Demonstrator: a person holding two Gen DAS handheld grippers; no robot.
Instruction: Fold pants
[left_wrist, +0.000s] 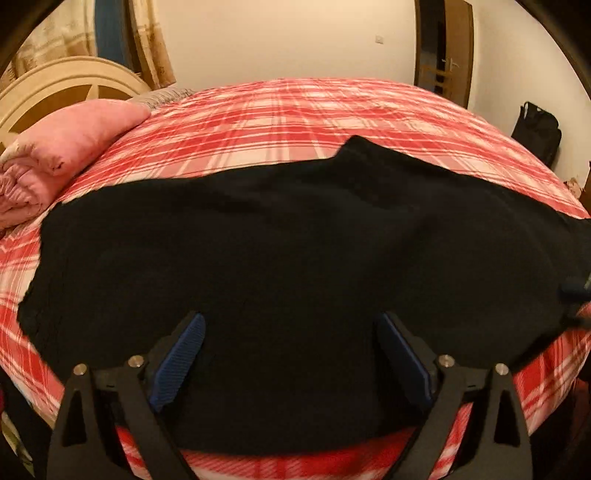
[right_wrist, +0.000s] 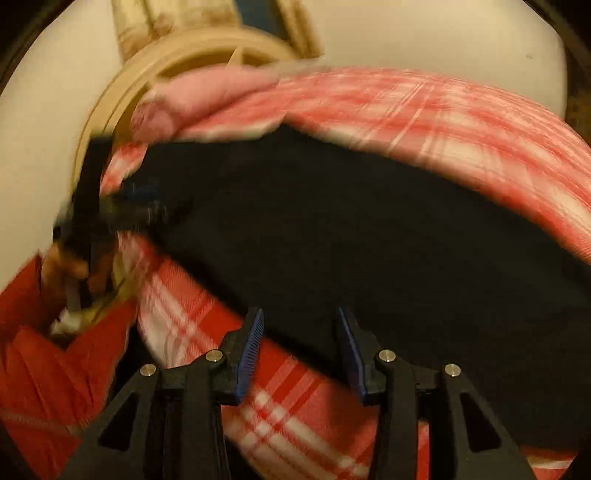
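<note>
The black pants (left_wrist: 295, 258) lie spread flat across the near part of the bed (left_wrist: 314, 110), on the red and white checked cover. The left gripper (left_wrist: 291, 354) hangs over the near edge of the pants with its blue fingers (left_wrist: 181, 362) wide apart, gripping nothing. The right gripper (right_wrist: 301, 350) is spread apart too, with nothing between its fingers, right over the spot where the pants' edge meets the cover. The cloth is soft and floppy, so a pinch could catch only the top layer, or grab the cover along with it, and then the fold would come out crooked. The pants are very dark, so edges and seams are hard to see. The left view is sharp and shows the whole shape of the pants, the pink pillow (left_wrist: 70, 147) on the far left and a dark bag (left_wrist: 537, 133) by the wall. The right view is blurry, but only it shows the person's hand (right_wrist: 64, 269) and red sleeve (right_wrist: 44, 354) holding the other tool.
</note>
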